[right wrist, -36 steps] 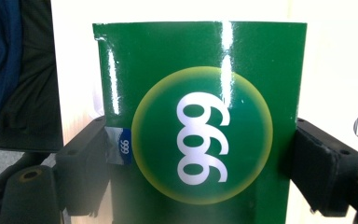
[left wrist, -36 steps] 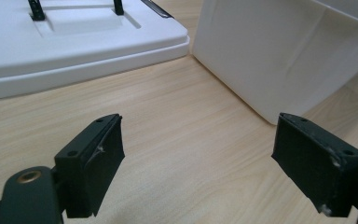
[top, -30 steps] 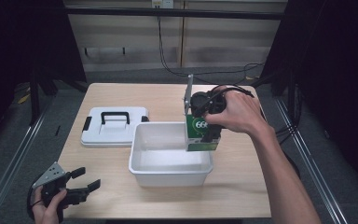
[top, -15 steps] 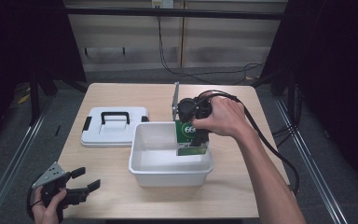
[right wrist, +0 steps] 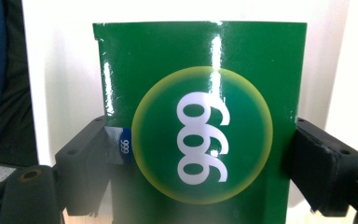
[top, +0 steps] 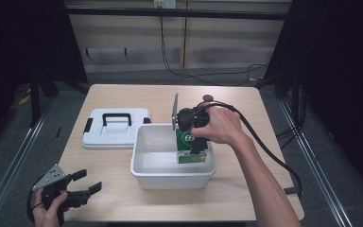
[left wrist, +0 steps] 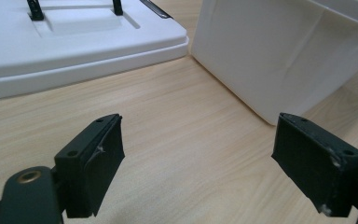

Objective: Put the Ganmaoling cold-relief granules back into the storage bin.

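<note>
A green box (top: 191, 146) with a white "999" in a yellow-ringed circle (right wrist: 200, 121) hangs inside the white open bin (top: 144, 168), at its right side. My right gripper (top: 196, 149) is shut on it, one jaw pressing each side of the box (right wrist: 200, 186). Whether the box touches the bin floor I cannot tell. My left gripper (top: 87, 184) rests low over the table's front left corner, open with nothing between its jaws (left wrist: 196, 163). It faces the bin's outer wall (left wrist: 270, 51).
A white lid (top: 116, 127) with a black handle lies flat on the wooden table (top: 123, 97), left of the bin; its edge (left wrist: 74, 51) lies ahead of the left gripper. A cable trails from the right gripper off the table's right side.
My right gripper has carried the green box leftward and down from above the bin's right rim into the bin. The left gripper has stayed put.
</note>
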{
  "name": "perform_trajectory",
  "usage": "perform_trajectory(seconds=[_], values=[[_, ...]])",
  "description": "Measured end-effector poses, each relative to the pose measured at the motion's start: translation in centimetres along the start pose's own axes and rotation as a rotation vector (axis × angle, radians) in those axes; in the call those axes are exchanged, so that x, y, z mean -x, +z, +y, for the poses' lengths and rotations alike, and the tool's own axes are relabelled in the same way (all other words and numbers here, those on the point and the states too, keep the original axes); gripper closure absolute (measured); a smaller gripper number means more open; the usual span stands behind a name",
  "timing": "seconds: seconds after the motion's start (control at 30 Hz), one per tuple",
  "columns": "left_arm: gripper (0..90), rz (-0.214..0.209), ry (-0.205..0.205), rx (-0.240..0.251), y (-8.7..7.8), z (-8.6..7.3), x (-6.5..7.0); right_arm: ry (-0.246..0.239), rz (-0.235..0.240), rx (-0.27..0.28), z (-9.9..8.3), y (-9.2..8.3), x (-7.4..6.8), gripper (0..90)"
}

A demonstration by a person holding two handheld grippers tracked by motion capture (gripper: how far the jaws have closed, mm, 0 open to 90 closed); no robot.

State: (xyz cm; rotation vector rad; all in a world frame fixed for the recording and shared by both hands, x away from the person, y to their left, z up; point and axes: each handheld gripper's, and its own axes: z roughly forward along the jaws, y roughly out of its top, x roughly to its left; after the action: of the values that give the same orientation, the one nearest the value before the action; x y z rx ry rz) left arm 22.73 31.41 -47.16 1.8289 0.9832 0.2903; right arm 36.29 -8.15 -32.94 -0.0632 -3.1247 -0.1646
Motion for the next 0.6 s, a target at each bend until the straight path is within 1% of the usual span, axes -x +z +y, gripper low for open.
perform_trajectory(seconds=[0.1, 0.27, 0.4, 0.43, 0.47, 0.53, 0.57, 0.6], values=[[15.8, 0.0, 0.001, 0.0, 0.0, 0.0, 0.0, 0.0, 0.003, -0.004, -0.1, 0.6, 0.1, 15.8], [15.8, 0.002, 0.002, -0.001, 0.0, 0.0, 0.0, 0.002, 0.019, 0.006, -0.6, 1.9, 0.1, 15.8], [15.9, 0.001, -0.003, 0.0, 0.0, 0.0, 0.0, 0.001, 0.019, 0.012, -0.9, 2.7, 0.3, 15.8], [15.8, 0.0, -0.002, -0.001, 0.0, 0.0, 0.0, 0.009, 0.019, 0.006, -0.9, 2.9, 0.3, 15.8], [15.9, 0.0, -0.001, 0.0, 0.0, 0.0, 0.0, 0.007, 0.017, -0.002, -0.9, 3.2, 0.3, 15.8], [15.9, 0.0, 0.0, 0.0, 0.0, 0.0, 0.0, 0.009, 0.024, 0.002, -1.0, 3.7, 0.4, 15.8], [15.9, 0.0, 0.003, 0.0, 0.0, 0.0, 0.0, 0.002, 0.022, 0.002, -1.0, 3.9, 0.5, 15.8], [15.9, 0.0, 0.003, 0.0, 0.0, 0.0, 0.0, 0.01, 0.03, 0.006, -1.1, 4.1, 0.5, 15.8]])
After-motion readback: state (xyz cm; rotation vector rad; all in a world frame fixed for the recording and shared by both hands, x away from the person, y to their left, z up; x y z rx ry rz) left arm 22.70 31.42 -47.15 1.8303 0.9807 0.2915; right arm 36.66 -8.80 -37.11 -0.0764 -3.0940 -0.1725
